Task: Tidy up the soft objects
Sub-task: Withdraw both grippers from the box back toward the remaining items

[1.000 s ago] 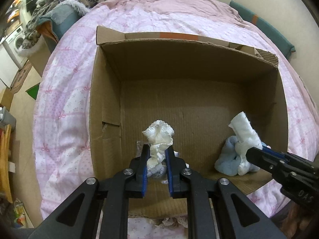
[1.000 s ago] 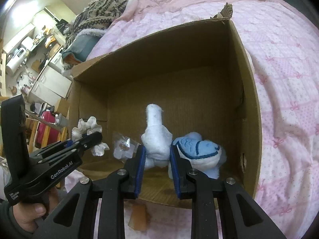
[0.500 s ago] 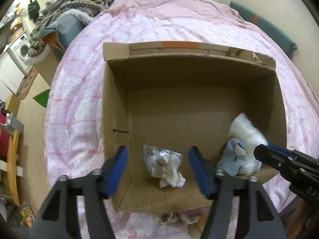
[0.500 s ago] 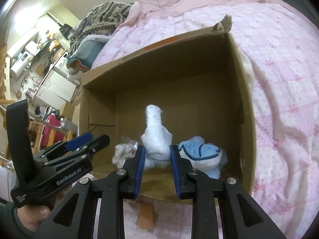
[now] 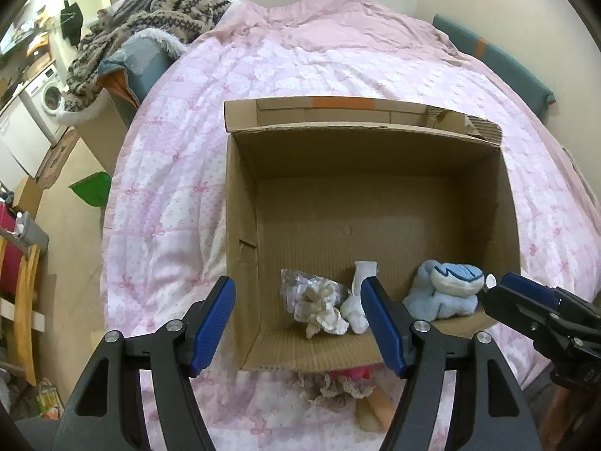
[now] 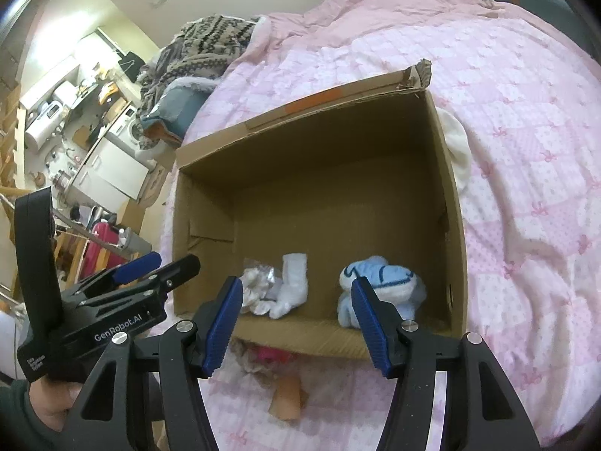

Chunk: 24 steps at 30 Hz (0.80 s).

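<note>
An open cardboard box (image 5: 240,225) (image 6: 447,203) lies on the pink bed. Inside near its front edge lie a crumpled white item in clear wrap (image 5: 317,306) (image 6: 255,285), a white sock-like soft piece (image 5: 358,300) (image 6: 293,285) and a light blue plush (image 5: 447,289) (image 6: 383,285). My left gripper (image 5: 298,319) is open and empty above the box's front edge. My right gripper (image 6: 296,317) is open and empty, just in front of the box. Each gripper shows in the other's view, the left one (image 6: 150,267) and the right one (image 5: 507,285).
A doll with pink and lace (image 5: 345,379) (image 6: 270,357) lies on the pink quilt (image 5: 169,203) just in front of the box. A patterned blanket pile (image 5: 157,18) sits at the bed's far left. A white cloth (image 6: 458,146) lies beside the box's right wall.
Both grippers opened and let go: the left dropped the wrapped white item, the right dropped the white soft piece. Both pulled back and up from the box.
</note>
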### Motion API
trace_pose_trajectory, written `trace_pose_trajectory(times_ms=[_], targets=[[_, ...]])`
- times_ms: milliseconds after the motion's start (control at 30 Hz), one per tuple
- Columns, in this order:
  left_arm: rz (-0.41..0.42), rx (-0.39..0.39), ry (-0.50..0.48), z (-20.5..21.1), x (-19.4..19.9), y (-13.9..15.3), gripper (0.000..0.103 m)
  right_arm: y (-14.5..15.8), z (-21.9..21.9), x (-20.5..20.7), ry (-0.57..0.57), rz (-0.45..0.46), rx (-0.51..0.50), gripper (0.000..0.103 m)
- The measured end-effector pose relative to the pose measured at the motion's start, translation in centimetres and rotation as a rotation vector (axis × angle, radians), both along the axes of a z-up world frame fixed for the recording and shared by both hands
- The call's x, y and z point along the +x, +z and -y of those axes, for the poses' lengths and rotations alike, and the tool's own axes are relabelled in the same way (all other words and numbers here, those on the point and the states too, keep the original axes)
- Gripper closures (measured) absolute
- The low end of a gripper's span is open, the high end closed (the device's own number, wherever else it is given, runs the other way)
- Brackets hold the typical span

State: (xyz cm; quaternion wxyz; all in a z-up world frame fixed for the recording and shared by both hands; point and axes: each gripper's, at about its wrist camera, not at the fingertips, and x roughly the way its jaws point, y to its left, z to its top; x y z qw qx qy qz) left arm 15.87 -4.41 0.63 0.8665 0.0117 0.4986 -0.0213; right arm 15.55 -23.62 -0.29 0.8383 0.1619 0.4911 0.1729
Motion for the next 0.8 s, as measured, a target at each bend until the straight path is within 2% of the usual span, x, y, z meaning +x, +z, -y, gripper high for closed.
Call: trace_pose_trajectory(times_ms=[433, 800], targets=[[0.044, 0.005, -0.040, -0.6, -5.7, 2.2, 0.037, 0.7, -0.8, -3.8, 0.018, 0.013, -0.008, 0.040], [0.055, -0.029, 0.017, -2.6, -9.1, 1.3, 0.037, 0.2, -1.5, -6.3, 0.043, 0.015, -0.032, 0.040]])
